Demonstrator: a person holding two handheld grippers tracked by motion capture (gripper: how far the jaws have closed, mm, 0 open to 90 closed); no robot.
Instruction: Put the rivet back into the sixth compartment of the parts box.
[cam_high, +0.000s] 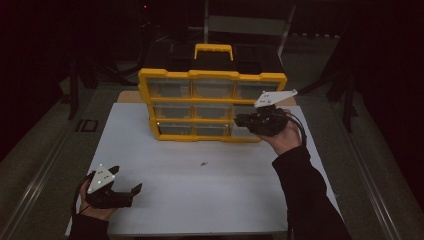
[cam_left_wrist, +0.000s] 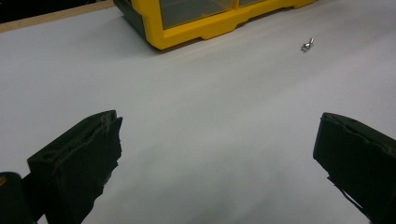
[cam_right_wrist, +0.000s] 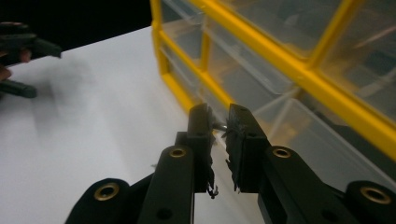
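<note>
right gripper (cam_right_wrist: 219, 122) nearly closed on a small metal piece at the lower right drawer (cam_right_wrist: 299, 140) of the yellow organizer (cam_high: 212, 105); left gripper (cam_left_wrist: 217, 154) wide open, empty, low over the white table (cam_high: 200, 190). a second small part (cam_high: 204, 163) lies loose mid-table. best to keep the pinch firm and ease straight to the drawer. room beyond is dark

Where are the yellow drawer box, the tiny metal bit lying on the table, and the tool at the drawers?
yellow drawer box (cam_high: 212, 98), high view, on its yellow frame bar.
tiny metal bit (cam_left_wrist: 307, 44), left gripper view, on its middle.
right gripper (cam_right_wrist: 221, 127), right gripper view, between its jaw tips.
</note>
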